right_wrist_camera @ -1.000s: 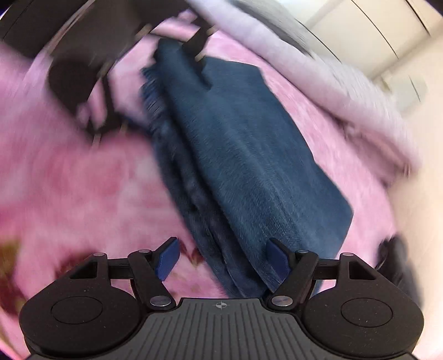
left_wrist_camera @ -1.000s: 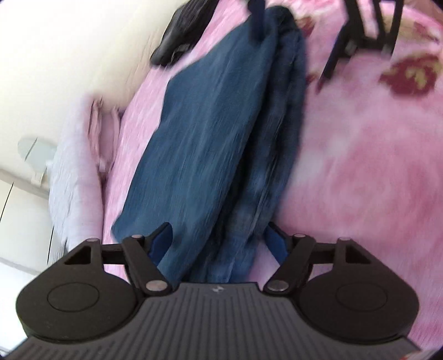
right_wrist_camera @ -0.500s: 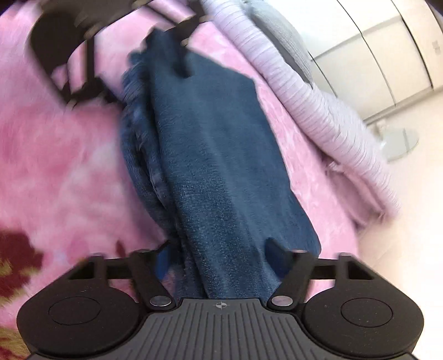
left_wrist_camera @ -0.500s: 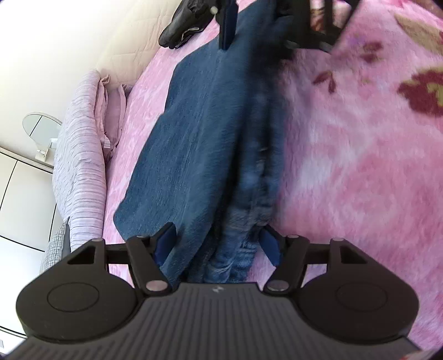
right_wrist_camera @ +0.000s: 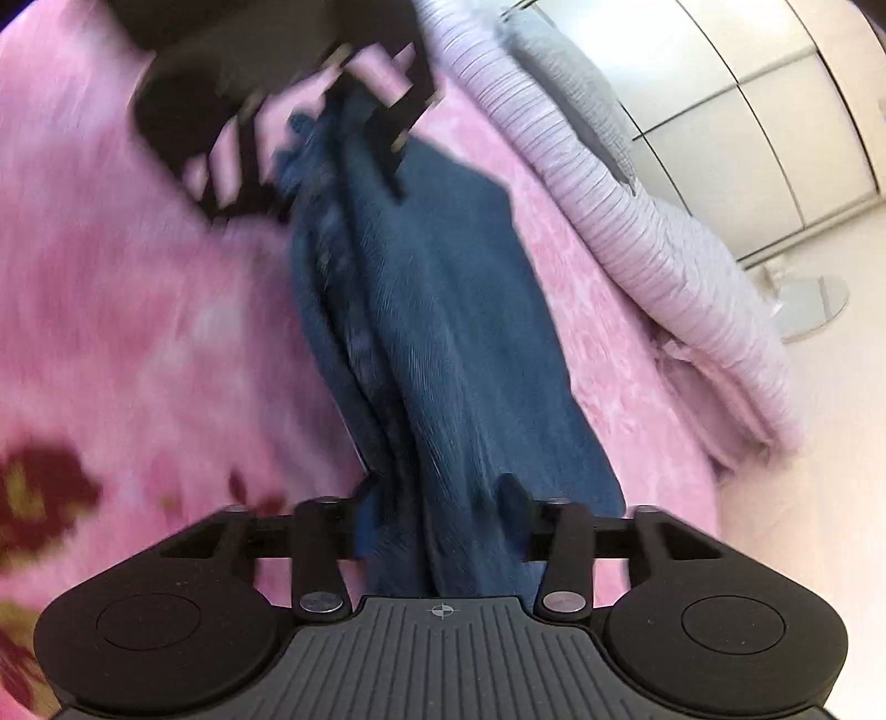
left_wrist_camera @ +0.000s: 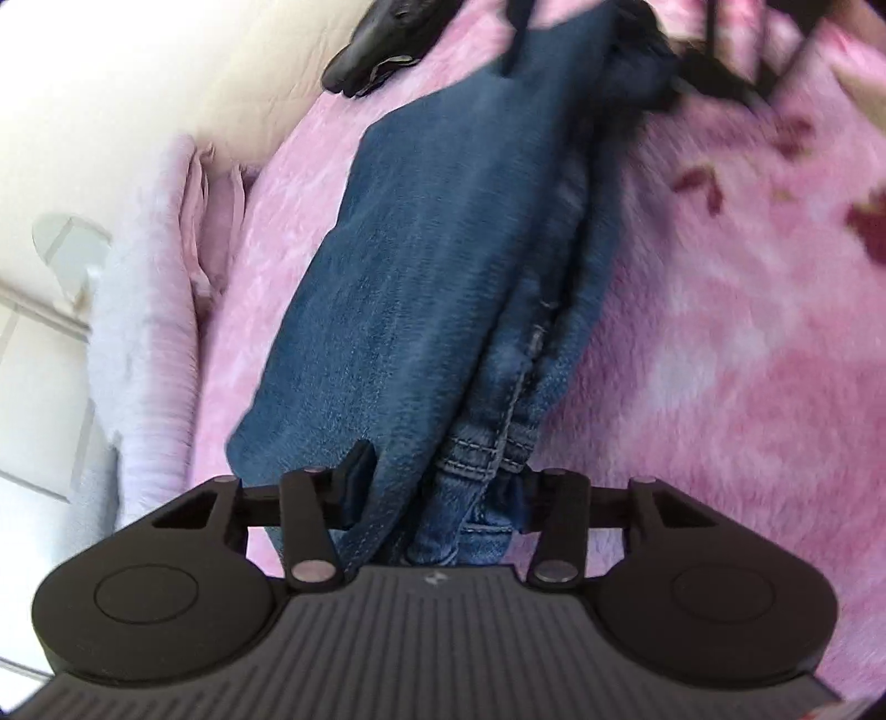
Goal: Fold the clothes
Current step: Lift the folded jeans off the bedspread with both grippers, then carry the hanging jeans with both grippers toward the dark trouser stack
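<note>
Dark blue jeans (left_wrist_camera: 443,266) lie folded lengthwise on a pink floral blanket (left_wrist_camera: 720,343). My left gripper (left_wrist_camera: 437,487) is at the waistband end, its jaws closing around the bunched denim. My right gripper (right_wrist_camera: 437,515) is at the opposite end of the jeans (right_wrist_camera: 443,332), its jaws also around the fabric. Each gripper shows blurred at the far end in the other's view: the right one in the left wrist view (left_wrist_camera: 720,61), the left one in the right wrist view (right_wrist_camera: 277,111).
A lilac ribbed pillow or duvet (right_wrist_camera: 653,232) lies along the bed's edge beside the jeans. A black garment (left_wrist_camera: 387,39) lies near the cream headboard. White wardrobe doors (right_wrist_camera: 747,111) stand beyond the bed.
Both grippers moved forward over the ends of the jeans and their jaws narrowed from wide open onto the fabric. The jeans bunched up slightly between them.
</note>
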{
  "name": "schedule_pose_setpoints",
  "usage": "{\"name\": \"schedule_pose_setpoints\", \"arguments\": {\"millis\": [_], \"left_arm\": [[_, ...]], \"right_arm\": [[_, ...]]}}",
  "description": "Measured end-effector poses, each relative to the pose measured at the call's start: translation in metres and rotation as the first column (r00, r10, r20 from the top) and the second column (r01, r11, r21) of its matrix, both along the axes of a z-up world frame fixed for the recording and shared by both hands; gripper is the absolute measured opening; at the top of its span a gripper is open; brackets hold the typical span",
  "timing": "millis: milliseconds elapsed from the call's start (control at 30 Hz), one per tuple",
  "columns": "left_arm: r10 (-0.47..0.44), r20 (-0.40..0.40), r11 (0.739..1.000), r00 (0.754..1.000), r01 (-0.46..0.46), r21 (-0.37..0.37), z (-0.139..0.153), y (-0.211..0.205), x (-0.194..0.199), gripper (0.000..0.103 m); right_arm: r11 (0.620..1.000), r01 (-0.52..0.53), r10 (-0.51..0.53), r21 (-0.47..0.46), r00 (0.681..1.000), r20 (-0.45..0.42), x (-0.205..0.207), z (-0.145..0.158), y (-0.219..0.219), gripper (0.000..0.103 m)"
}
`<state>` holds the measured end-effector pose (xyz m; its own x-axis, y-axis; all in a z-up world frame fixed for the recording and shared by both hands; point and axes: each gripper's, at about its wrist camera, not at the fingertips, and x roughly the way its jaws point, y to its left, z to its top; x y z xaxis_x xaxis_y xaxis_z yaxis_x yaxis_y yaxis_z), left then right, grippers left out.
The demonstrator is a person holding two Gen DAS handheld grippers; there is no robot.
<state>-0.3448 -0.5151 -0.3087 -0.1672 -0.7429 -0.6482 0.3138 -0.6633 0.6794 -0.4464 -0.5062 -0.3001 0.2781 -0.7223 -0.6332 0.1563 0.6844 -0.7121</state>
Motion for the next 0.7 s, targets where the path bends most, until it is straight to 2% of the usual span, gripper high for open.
{"name": "schedule_pose_setpoints", "arguments": {"millis": [133, 233, 267, 367, 433, 500, 567, 700], "left_arm": [[0.009, -0.034, 0.999, 0.999, -0.007, 0.034, 0.008, -0.008, -0.001, 0.042], [-0.002, -0.017, 0.999, 1.000, 0.003, 0.037, 0.004, -0.004, 0.002, 0.043], [-0.017, 0.012, 0.999, 1.000, 0.017, 0.028, 0.001, -0.005, 0.000, 0.045], [-0.070, 0.123, 0.997, 0.990, 0.071, -0.005, -0.008, 0.000, -0.004, 0.051], [-0.093, 0.168, 0.995, 0.981, 0.096, -0.007, -0.011, 0.000, -0.006, 0.052], [-0.076, 0.158, 0.997, 0.984, 0.075, 0.011, -0.005, -0.005, -0.008, 0.043], [-0.061, 0.142, 0.998, 0.988, 0.060, 0.007, 0.010, -0.006, -0.005, 0.038], [-0.066, 0.122, 0.998, 0.990, 0.064, 0.023, 0.055, -0.012, 0.000, 0.034]], "right_arm": [[0.995, -0.033, 0.025, -0.091, 0.995, -0.094, -0.004, -0.026, 0.001, 0.055], [0.995, -0.038, 0.028, -0.088, 0.994, -0.106, -0.002, -0.027, -0.008, 0.055], [0.998, -0.022, 0.016, -0.065, 0.995, -0.097, 0.000, -0.023, -0.012, 0.054], [1.000, 0.016, -0.015, 0.003, 0.997, -0.079, 0.006, -0.005, -0.022, 0.039], [0.999, 0.024, -0.022, 0.034, 0.997, -0.070, 0.007, 0.006, -0.029, 0.035], [0.999, 0.020, -0.017, 0.050, 0.998, -0.062, 0.007, 0.018, -0.030, 0.031], [0.999, 0.011, -0.008, 0.050, 0.998, -0.061, 0.006, 0.031, -0.032, 0.029], [0.999, 0.019, -0.016, 0.051, 0.998, -0.054, 0.002, 0.072, -0.035, 0.026]]}}
